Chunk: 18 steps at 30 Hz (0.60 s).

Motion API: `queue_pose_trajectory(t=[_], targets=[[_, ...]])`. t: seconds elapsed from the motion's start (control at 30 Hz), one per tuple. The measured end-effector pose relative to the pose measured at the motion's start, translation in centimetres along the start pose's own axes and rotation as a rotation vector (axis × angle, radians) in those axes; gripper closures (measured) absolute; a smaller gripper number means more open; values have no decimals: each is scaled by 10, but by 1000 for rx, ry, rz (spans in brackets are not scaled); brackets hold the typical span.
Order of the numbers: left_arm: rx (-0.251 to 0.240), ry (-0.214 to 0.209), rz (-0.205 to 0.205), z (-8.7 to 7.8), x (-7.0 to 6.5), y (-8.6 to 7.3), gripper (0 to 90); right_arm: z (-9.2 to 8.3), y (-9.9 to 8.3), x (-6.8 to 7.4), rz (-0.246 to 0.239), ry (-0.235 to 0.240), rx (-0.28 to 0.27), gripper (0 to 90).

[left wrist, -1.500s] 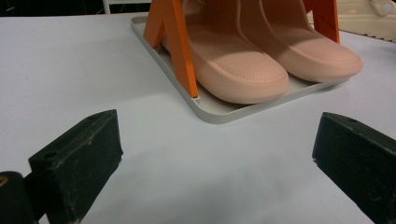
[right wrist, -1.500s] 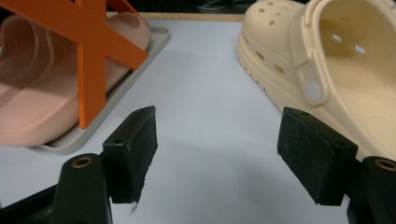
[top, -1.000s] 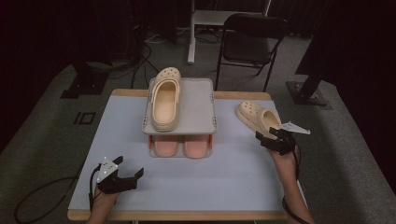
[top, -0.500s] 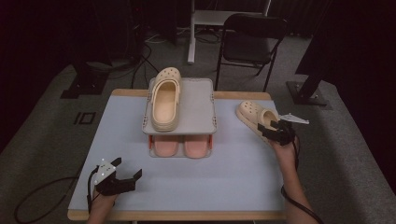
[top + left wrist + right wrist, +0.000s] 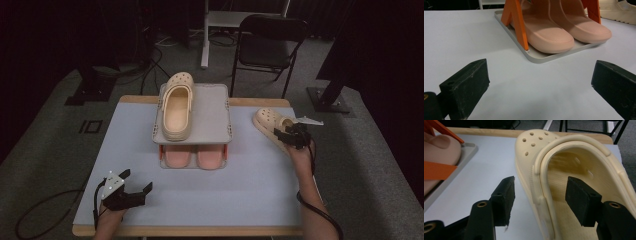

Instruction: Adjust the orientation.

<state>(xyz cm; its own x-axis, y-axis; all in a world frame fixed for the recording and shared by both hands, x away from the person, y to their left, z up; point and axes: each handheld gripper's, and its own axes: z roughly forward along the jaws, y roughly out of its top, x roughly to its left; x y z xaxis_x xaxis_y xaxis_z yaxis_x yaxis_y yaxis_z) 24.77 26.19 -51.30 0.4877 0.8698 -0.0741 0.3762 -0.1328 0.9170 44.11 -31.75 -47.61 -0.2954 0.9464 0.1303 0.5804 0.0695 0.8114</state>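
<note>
Right gripper [image 5: 289,136]: I have it at the right edge of the table [image 5: 250,200]; its fingers [image 5: 505,198] straddle the near side wall of the loose cream clog [image 5: 270,122], one outside, one inside the shoe. They have just been closing, yet a gap shows on both sides of the wall, so nothing is clamped.
Loose cream clog: lies on the table, right of the rack, toe pointing away from me, strap folded forward over the opening.
Left gripper [image 5: 131,192]: I hold it low at the near left of the table, fingers [image 5: 465,87] spread wide, nothing between them.
Shoe rack [image 5: 220,117]: grey two-level stand with orange legs [image 5: 517,25], mid-table.
Second cream clog [image 5: 176,106]: on the left half of the rack's top shelf.
Pink slippers [image 5: 564,31]: a pair side by side on the rack's bottom tray.
Writing: I can read no brand, label or lettering on any item.
</note>
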Motion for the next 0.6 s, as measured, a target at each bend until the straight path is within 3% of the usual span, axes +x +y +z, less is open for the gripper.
queue_pose_trajectory(t=[0.13,0.27,0.6], targets=[[3,-3,-4,0,0,0,15,6,2,2,-19,-22,22,455],[7,-2,-3,0,1,-1,15,10,3,2,-21,-5,34,527],[8,-2,-4,0,1,-1,15,15,5,3,-47,-25,60,711]])
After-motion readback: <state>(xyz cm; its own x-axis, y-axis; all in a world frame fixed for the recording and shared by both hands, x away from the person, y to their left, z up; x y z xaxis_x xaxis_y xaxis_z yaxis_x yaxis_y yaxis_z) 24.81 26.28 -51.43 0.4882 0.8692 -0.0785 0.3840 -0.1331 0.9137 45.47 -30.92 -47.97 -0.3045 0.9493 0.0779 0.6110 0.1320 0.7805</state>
